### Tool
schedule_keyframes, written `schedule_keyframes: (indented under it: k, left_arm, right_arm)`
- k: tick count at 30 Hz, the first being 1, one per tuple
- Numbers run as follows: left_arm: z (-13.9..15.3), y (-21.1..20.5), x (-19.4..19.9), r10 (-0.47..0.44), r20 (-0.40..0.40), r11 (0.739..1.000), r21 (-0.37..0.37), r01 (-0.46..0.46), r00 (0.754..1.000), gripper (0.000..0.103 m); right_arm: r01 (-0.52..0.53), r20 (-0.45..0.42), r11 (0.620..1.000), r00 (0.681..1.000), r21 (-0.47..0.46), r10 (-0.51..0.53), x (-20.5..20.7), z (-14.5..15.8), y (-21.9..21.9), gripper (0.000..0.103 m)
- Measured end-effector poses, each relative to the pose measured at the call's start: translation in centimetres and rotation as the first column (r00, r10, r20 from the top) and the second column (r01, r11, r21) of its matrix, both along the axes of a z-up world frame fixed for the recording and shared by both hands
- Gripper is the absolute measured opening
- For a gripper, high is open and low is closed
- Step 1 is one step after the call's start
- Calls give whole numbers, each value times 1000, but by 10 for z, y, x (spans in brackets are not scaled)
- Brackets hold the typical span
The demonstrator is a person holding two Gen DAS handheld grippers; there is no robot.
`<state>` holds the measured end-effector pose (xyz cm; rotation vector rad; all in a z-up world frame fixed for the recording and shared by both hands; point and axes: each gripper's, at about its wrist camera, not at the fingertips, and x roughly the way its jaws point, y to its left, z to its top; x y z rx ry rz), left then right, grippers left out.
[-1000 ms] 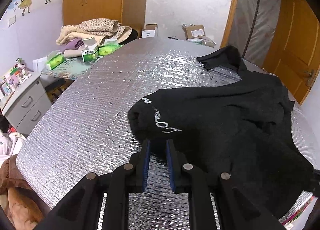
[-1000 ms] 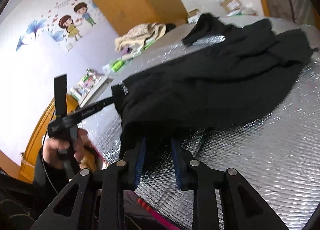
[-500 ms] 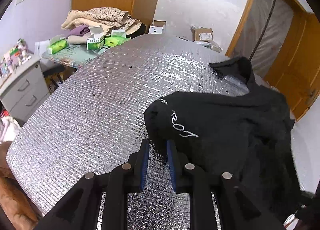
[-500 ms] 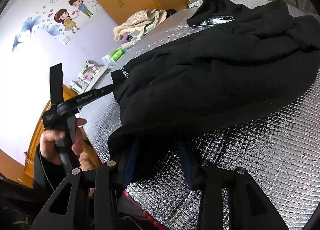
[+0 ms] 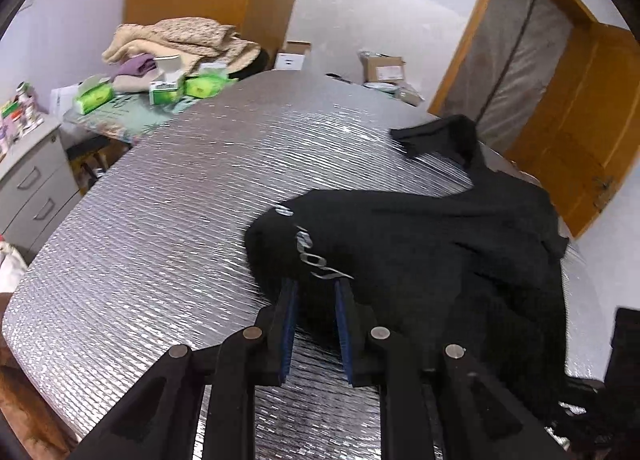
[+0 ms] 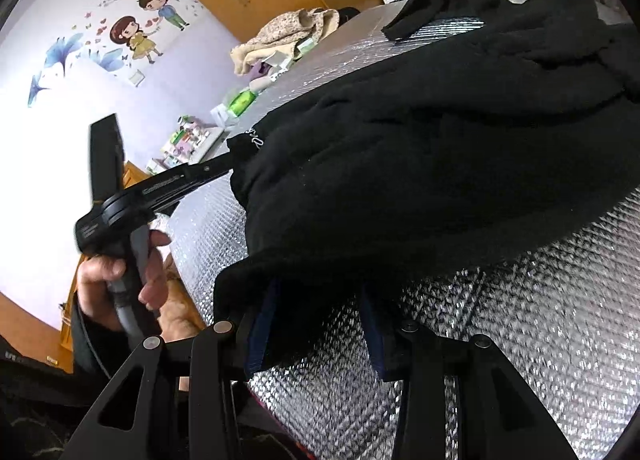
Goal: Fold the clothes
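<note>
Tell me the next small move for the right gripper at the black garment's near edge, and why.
Probably close the right gripper on the hem. Its jaws stand wide with the black garment edge bunched between them, not yet pinched. The left gripper already sits at the other corner, so both ends could then lift from the silver table.

White lettering on the black garment [image 5: 420, 256], just beyond the left gripper's fingertips [image 5: 289, 288], is too blurred to read.

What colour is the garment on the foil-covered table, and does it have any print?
Black garment, with small white lettering near one edge; clearest in the left wrist view.
</note>
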<state>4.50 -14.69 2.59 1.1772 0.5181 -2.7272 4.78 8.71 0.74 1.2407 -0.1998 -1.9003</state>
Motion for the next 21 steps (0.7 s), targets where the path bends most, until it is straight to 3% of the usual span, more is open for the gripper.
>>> schedule_keyframes:
  k: [7, 12, 19, 20, 21]
  left_arm:
    - [-15, 10, -15, -39, 50, 999, -30, 40, 998, 19]
    - [-21, 7, -37, -39, 55, 988, -145, 46, 998, 19]
    - [-22, -20, -73, 31, 66, 974, -228, -15, 997, 21]
    - [-22, -26, -77, 50, 68, 972, -231, -33, 996, 29]
    - [-22, -32, -79, 64, 69, 976, -214, -48, 996, 30]
  right_arm:
    - [-24, -19, 1000, 1000, 20, 24, -11, 2, -22, 42]
    - [-59, -35, 998, 998, 23, 60, -14, 5, -34, 42]
    - [-88, -38, 996, 995, 7, 88, -7, 7, -27, 42]
    - [-88, -38, 996, 995, 4, 88, -6, 7, -24, 42]
    - [-91, -40, 996, 995, 1, 91, -3, 8, -21, 42]
